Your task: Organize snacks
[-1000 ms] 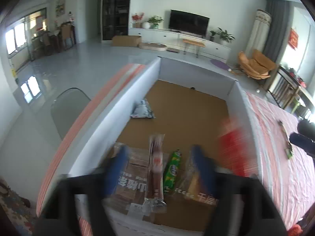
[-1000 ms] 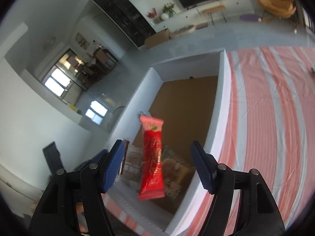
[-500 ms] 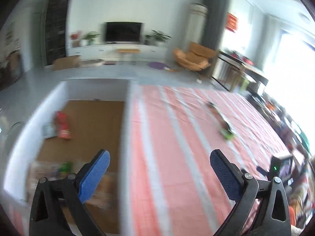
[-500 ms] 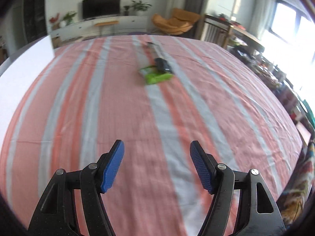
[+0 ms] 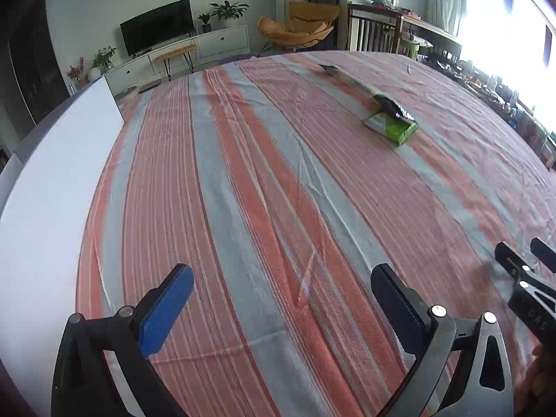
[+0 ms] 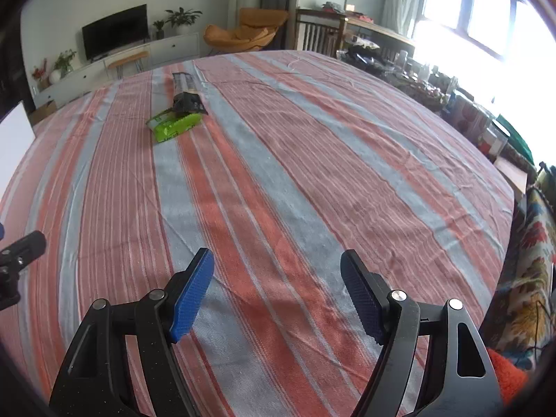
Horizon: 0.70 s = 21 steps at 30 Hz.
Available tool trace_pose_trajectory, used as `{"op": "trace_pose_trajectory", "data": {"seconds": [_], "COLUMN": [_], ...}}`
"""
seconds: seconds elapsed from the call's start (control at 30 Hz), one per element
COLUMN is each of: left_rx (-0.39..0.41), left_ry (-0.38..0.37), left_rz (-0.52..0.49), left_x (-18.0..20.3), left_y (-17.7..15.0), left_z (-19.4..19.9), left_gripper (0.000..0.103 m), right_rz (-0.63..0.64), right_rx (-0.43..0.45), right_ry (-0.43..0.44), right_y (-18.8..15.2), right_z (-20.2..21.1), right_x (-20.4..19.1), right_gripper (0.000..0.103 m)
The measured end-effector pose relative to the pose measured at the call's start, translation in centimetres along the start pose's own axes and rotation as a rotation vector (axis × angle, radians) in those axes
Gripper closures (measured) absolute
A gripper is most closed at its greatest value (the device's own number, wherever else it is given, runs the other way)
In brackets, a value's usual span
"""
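A green snack packet (image 5: 391,127) (image 6: 173,125) lies far out on the striped tablecloth (image 5: 278,187) (image 6: 295,160). A dark packet (image 5: 391,106) (image 6: 187,102) rests partly on it, and a long clear-wrapped stick (image 5: 342,75) (image 6: 182,82) lies behind. My left gripper (image 5: 283,288) hovers open over bare cloth, nothing between its blue pads. My right gripper (image 6: 278,278) is open too, its jaws still opening, empty, well short of the packets. The white wall of the box (image 5: 45,187) (image 6: 12,132) stands at the left.
The right gripper's black frame (image 5: 528,278) shows at the right edge of the left wrist view; the left one's (image 6: 17,253) at the left edge of the right wrist view. A cluttered side table (image 6: 479,121) and a patterned cushion (image 6: 531,260) border the table's right side.
Both grippers swung away from the box, where a red packet fell from the right one, and now face the striped tablecloth and sit lower. The left jaws widened.
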<state>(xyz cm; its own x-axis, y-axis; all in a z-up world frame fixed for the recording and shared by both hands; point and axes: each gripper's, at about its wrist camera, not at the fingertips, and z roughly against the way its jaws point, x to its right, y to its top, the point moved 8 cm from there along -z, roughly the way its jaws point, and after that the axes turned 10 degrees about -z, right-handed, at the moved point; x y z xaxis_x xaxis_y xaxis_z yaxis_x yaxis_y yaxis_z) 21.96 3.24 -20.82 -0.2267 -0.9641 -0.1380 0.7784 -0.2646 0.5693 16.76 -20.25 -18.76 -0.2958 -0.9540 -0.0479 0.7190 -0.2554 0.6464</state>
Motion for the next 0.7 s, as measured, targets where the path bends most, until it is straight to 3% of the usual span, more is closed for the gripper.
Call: {"op": "trace_pose_trajectory", "data": {"seconds": [0.17,0.7], "left_rx": [-0.006,-0.003], "left_ry": [0.003,-0.005], "left_rz": [0.031,0.06], "left_x": [-0.12,-0.27], "left_y": [-0.75,-0.63], "left_z": [-0.97,-0.65], "left_gripper": [0.0,0.0], "right_rz": [-0.061,-0.06], "right_rx": [-0.031,-0.04], "right_ry": [0.037,0.053], "right_y": [-0.24,-0.43], "right_z": [-0.39,-0.11], "right_x": [0.8,0.61], "right_gripper": [0.023,0.018]}}
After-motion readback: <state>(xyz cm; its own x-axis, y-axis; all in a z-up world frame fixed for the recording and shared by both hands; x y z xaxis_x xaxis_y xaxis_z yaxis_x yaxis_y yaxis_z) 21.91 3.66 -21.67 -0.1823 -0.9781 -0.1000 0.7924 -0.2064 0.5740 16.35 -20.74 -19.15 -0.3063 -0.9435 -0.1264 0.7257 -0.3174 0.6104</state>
